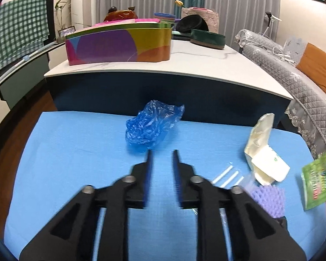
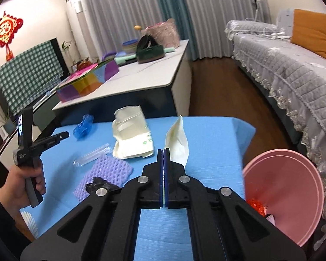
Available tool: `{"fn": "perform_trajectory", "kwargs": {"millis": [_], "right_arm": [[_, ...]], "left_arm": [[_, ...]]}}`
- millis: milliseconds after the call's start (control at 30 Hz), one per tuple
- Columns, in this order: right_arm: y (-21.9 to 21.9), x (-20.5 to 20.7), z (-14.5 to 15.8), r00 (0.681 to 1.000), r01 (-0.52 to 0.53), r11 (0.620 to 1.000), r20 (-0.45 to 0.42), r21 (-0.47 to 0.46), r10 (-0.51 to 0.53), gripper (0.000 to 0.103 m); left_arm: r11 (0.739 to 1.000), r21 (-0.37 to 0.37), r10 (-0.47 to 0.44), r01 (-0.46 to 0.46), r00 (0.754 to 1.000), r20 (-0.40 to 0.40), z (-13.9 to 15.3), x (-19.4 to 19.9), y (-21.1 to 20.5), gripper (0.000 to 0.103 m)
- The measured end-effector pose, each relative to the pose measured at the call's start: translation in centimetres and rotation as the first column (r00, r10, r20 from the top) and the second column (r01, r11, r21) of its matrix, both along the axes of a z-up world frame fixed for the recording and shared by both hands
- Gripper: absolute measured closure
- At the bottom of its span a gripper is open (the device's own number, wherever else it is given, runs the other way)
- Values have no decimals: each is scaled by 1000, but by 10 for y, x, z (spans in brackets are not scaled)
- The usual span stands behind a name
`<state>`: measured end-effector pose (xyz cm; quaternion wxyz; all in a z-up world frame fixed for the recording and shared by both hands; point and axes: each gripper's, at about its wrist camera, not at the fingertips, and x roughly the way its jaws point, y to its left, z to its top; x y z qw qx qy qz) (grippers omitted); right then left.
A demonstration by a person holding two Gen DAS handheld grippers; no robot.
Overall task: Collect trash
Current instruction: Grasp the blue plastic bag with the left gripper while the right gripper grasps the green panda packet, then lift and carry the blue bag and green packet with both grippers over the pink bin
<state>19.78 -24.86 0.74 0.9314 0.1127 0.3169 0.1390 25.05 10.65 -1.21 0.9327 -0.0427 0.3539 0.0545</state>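
Note:
A crumpled blue plastic bag [image 1: 153, 126] lies on the blue table [image 1: 76, 152]. My left gripper [image 1: 163, 153] is open, its tips just short of the bag. My right gripper [image 2: 163, 152] is shut on the edge of a cream paper bag [image 2: 178, 141] and holds it upright above the table. A second white paper bag [image 2: 132, 139] lies flat beside it. A purple foam net [image 2: 110, 174], clear straws [image 2: 93, 154] and a black scrap [image 2: 97, 183] lie nearby. A pink bin [image 2: 293, 187] with red trash inside stands at the table's right.
A green snack packet [image 1: 319, 180] sits at the table's right edge. A white-topped counter [image 1: 195, 63] with a colourful tin [image 1: 119, 43] stands behind. A grey sofa [image 2: 293, 76] is on the right.

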Motion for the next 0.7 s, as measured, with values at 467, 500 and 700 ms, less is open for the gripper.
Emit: {"fn": "perform_trajectory", "kwargs": {"millis": [467,500,700], "right_arm": [[-25,15,-5,998,58,998,5,24,-58,102],[-26,16,-5,998,59,998,3,25,-59,102],[-30,13,-4,998,57,998,9,23,-58,102]], "left_arm": [[994,68,97,-91,992,-85,-34,62,14,32],[993,66,102,-96,991,-85,-36,66,15,32],[994,26,110,-108,989,-99,-39,70,23,83]]}}
